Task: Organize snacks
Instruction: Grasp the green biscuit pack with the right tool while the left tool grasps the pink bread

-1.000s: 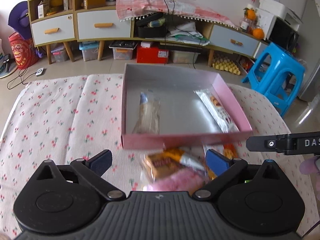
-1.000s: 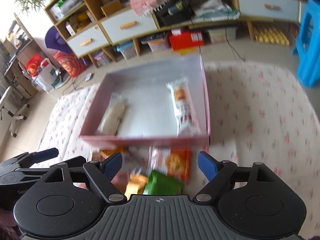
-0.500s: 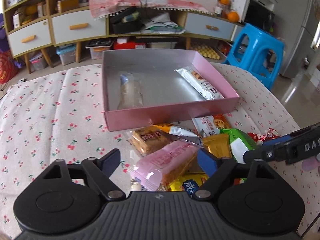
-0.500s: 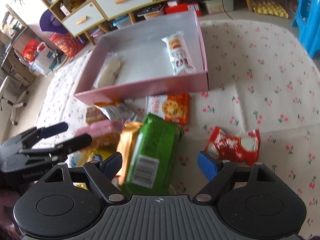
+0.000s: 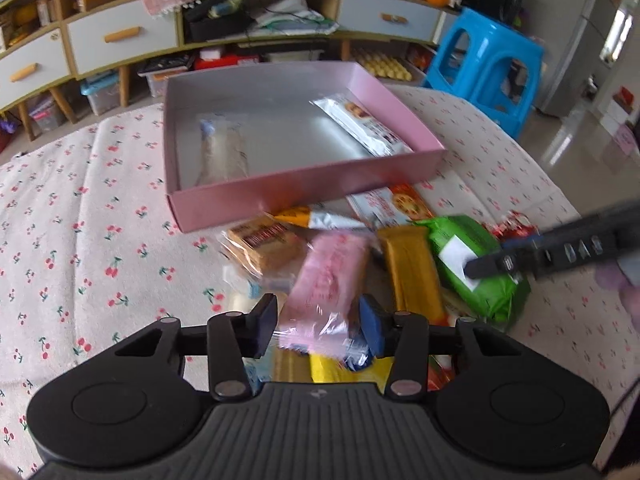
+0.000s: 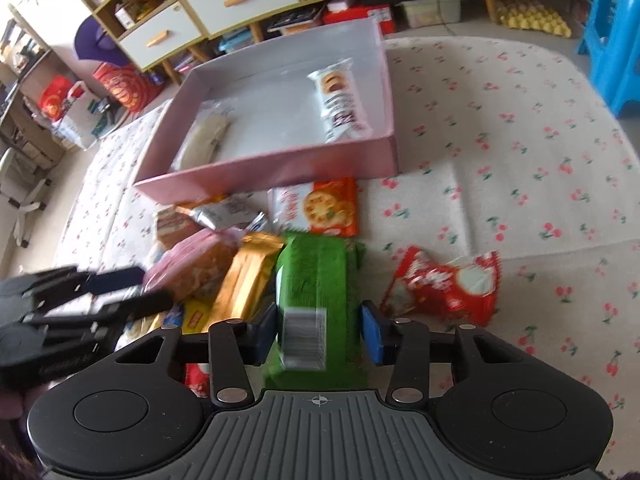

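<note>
Both tools bracket snacks piled at the pink box's (image 5: 304, 196) six o'clock.
The left tool (image 5: 318, 326) straddles the pink pack (image 5: 332, 276), the right tool (image 6: 318, 330) the green pack (image 6: 316, 280); whether either pinches yet, I cannot tell. Slick wrappers could slip. Only the right view shows the red packet (image 6: 444, 284) clearly.

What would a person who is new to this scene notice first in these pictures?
First, the large pink cardboard box on the cherry-print cloth, holding only two wrapped snacks. Next, the pile of bright packets just in front of it. The left tool straddles a pink plastic-wrapped packet, and the right tool straddles a green packet.
</note>
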{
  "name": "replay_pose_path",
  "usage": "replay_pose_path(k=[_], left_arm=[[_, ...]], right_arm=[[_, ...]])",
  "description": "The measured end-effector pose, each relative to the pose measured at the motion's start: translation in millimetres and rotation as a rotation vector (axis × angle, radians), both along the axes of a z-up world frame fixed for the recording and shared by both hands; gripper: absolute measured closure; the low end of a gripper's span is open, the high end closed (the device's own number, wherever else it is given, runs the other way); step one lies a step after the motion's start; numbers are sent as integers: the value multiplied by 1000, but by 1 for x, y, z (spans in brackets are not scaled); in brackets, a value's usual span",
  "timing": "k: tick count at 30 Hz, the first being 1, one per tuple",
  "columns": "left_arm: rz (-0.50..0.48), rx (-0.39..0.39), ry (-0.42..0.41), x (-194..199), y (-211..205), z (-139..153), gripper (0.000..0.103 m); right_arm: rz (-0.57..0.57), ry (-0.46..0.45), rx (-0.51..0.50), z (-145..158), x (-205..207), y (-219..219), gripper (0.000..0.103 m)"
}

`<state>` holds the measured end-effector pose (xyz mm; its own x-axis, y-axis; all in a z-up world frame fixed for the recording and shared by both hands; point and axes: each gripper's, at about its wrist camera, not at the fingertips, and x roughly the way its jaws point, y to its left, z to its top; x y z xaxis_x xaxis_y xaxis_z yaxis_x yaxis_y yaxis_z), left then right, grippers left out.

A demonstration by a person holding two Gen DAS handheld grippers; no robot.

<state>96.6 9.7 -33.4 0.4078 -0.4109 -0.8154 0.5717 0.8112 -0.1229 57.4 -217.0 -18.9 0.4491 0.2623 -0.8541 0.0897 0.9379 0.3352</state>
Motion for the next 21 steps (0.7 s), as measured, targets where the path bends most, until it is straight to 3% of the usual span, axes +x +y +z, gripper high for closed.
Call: replay_pose_path(k=[10, 21], left_arm=[[1, -1, 13, 10, -15, -9, 57], [77, -40, 60, 19, -20, -8, 72]], right_arm=[[-20, 33, 33, -2, 7, -9, 56], [-14, 61, 57, -10, 8, -10, 60]])
